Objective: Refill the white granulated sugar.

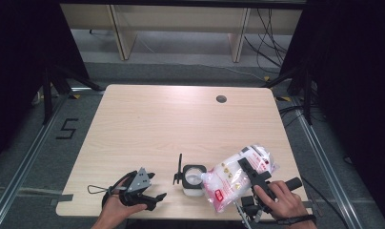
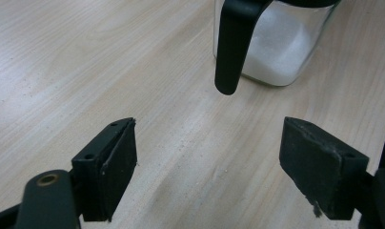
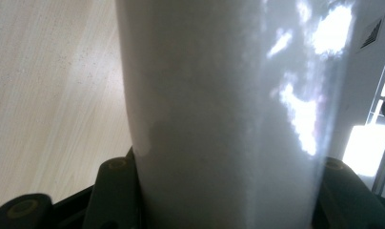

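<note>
Jar (image 1: 193, 180) and tilted bag (image 1: 238, 176) crowd near edge; rest of table (image 1: 171, 119) open.

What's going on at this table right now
A person is working with a gripper in each hand. The right gripper is clamped on a plastic bag of white grains, tipped toward a small glass jar that already has white grains in it, its black lid flipped open. The left gripper rests on the wooden table beside the jar, jaws open and empty. Whether anything is pouring, I cannot tell.
</note>
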`<act>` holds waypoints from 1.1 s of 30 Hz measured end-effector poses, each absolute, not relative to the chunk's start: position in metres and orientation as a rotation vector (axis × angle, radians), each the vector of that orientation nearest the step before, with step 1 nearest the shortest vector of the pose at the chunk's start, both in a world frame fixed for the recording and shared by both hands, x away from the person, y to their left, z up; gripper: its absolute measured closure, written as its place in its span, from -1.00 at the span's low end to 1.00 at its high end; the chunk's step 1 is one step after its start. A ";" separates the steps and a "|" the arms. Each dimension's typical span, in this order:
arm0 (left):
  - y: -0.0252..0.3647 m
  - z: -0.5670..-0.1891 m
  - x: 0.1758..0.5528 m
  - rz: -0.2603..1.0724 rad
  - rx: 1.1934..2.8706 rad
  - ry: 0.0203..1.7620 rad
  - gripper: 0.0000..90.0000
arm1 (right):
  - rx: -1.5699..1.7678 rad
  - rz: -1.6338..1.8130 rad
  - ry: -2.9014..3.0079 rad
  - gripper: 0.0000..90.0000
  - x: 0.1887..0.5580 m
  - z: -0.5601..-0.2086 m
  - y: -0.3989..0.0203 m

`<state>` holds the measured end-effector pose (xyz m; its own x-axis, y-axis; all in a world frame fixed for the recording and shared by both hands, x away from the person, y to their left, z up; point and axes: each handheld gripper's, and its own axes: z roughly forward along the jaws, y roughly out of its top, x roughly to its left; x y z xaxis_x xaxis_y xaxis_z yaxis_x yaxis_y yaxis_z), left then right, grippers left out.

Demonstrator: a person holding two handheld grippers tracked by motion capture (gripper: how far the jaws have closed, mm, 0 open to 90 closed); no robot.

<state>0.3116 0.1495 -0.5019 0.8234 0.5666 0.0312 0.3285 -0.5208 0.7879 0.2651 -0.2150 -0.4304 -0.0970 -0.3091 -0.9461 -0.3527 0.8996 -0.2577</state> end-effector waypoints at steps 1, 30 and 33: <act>0.149 -0.502 0.311 0.362 2.147 0.662 -0.56 | -0.512 0.036 1.692 0.10 0.265 -0.430 -0.215; 0.149 -0.502 0.311 0.369 2.151 0.656 -0.56 | -0.526 0.026 1.676 0.11 0.264 -0.428 -0.215; 0.149 -0.502 0.311 0.370 2.150 0.662 -0.56 | -0.526 0.014 1.684 0.11 0.263 -0.427 -0.214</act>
<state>0.3107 0.1488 -0.5020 0.8172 0.5754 0.0327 0.3290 -0.5123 0.7933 0.2631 -0.2138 -0.4272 -0.0863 -0.3313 -0.9396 -0.3469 0.8941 -0.2834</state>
